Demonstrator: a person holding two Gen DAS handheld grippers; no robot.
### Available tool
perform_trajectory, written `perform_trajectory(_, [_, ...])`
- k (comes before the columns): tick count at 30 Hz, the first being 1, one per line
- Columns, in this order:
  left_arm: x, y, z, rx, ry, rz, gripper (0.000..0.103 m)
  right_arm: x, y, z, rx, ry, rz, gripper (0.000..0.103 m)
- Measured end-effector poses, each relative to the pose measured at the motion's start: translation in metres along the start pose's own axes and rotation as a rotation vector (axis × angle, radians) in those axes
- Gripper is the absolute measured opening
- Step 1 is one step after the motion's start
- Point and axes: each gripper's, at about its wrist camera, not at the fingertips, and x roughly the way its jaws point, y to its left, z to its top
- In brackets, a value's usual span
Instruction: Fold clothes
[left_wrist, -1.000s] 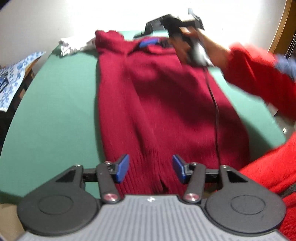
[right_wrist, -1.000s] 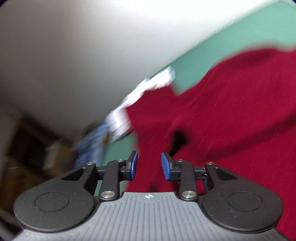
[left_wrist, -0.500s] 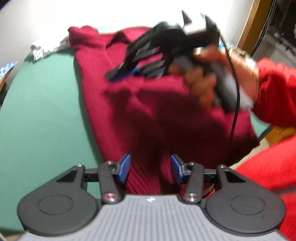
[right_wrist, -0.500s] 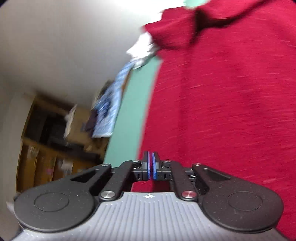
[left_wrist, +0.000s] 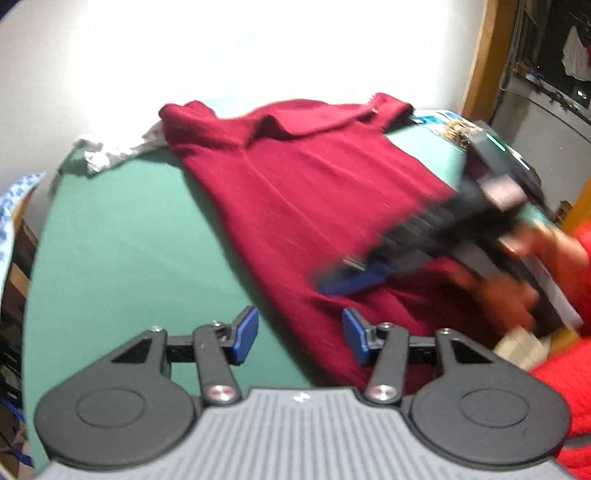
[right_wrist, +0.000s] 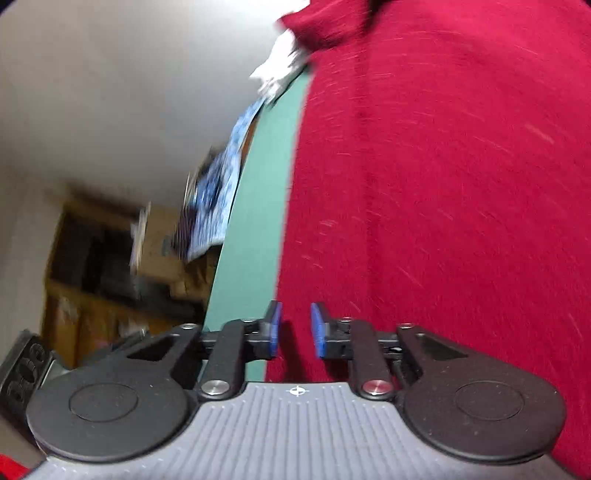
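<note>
Dark-red knit sweater (left_wrist: 314, 192) lying flat (collar rumpled).

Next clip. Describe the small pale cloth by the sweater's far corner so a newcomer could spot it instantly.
Start at the green table, most of it covered by a dark red sweater. Follow the sweater's left edge to its far corner by the white wall. There lies a small crumpled pale cloth, partly tucked under the sweater; it is the only whitish, wrinkled thing on the green surface.

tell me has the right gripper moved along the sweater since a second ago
Yes. In the left wrist view the right gripper has come from the red sweater's far collar end down to its near hem.
</note>
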Motion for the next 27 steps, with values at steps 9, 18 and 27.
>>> perform_trajectory(9, [0.059,0.022,0.085,0.111,-0.039,0.016,0.069,-0.081,0.002,-0.035,-0.009,-0.215,-0.165,0.020])
perform_trajectory(18, [0.152,0.000,0.093,-0.035,0.100,0.047,0.035,-0.185,-0.011,0.101,-0.067,-0.547,-0.327,0.026])
perform_trajectory(27, [0.158,-0.020,0.086,-0.078,0.105,0.138,0.064,-0.148,-0.078,0.256,0.069,-0.572,-0.396,0.033])
